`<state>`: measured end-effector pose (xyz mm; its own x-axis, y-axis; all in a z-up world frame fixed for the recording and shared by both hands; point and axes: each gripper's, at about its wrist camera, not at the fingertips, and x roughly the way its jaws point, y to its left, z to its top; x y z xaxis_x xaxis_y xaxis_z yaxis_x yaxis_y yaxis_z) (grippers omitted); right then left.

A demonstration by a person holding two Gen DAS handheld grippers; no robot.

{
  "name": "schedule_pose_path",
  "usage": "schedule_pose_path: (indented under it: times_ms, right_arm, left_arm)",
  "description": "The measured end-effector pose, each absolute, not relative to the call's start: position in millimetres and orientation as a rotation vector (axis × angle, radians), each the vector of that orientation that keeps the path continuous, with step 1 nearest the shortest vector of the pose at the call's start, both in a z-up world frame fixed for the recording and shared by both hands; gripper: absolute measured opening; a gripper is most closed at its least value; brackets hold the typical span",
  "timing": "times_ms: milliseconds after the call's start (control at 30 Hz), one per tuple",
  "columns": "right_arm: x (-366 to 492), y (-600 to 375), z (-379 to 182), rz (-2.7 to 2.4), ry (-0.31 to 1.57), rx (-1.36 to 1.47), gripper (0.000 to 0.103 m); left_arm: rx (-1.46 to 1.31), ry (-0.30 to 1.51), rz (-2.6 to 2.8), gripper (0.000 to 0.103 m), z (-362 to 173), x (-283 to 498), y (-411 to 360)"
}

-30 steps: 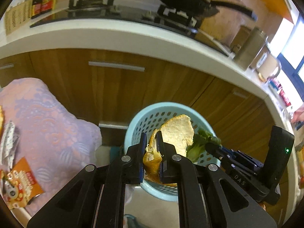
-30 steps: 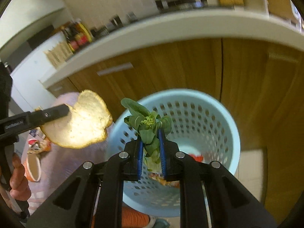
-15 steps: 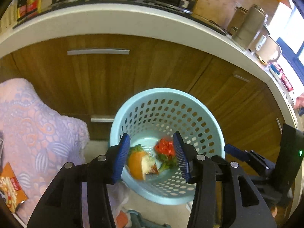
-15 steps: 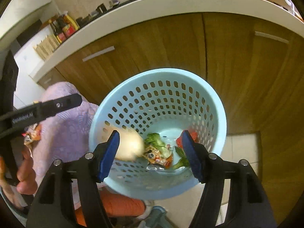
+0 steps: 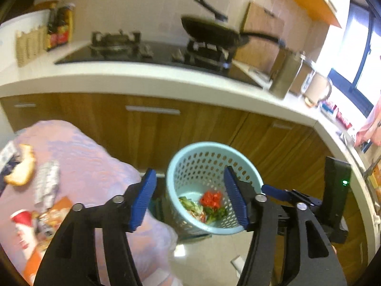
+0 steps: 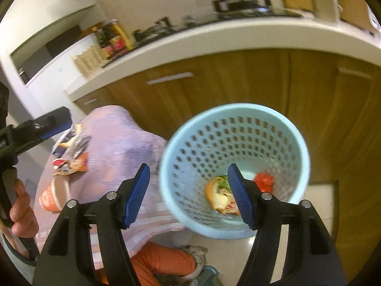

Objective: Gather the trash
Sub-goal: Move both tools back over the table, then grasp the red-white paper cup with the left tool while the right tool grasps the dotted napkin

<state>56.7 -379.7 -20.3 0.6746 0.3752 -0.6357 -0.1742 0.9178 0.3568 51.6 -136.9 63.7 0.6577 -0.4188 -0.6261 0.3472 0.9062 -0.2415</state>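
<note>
claws [image 5: 190,197] [image 6: 188,195] angled down over blue basket [image 6: 297,143], both just opened, empty

Each fisheye camera sits behind its own gripper's two black fingers, looking forward and steeply down toward the kitchen counter. Both views share the pale blue perforated basket [image 5: 209,166] [image 6: 238,124] on the floor, the lilac cloth [image 5: 90,166] [image 6: 123,138] and the wooden cabinets [image 5: 152,128] [image 6: 214,81]. The right view looks into the basket from nearer.
</note>
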Motion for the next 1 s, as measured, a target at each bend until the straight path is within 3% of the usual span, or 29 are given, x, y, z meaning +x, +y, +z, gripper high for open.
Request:
schedule_pose_path:
  times_ms: [400,500,867,1000]
  right_arm:
    - [46,-273,-1,0.495,0.750,0.175,0.064]
    - [50,-247,2,0.522,0.748,0.145,0.064]
    - [97,-156,16,0.660,0.631,0.095,0.064]
    - [129,-128,5,0.688,0.657,0.113,0.073]
  left_arm:
    - [-0.200,0.608,-0.230,0.070,89,-21,10]
    - [-0.244,0.616,-0.169,0.078,83,-29,51]
    - [-0.300,0.858,-0.121,0.078,5,18,124]
    - [-0.354,0.951,-0.202,0.078,-27,43,134]
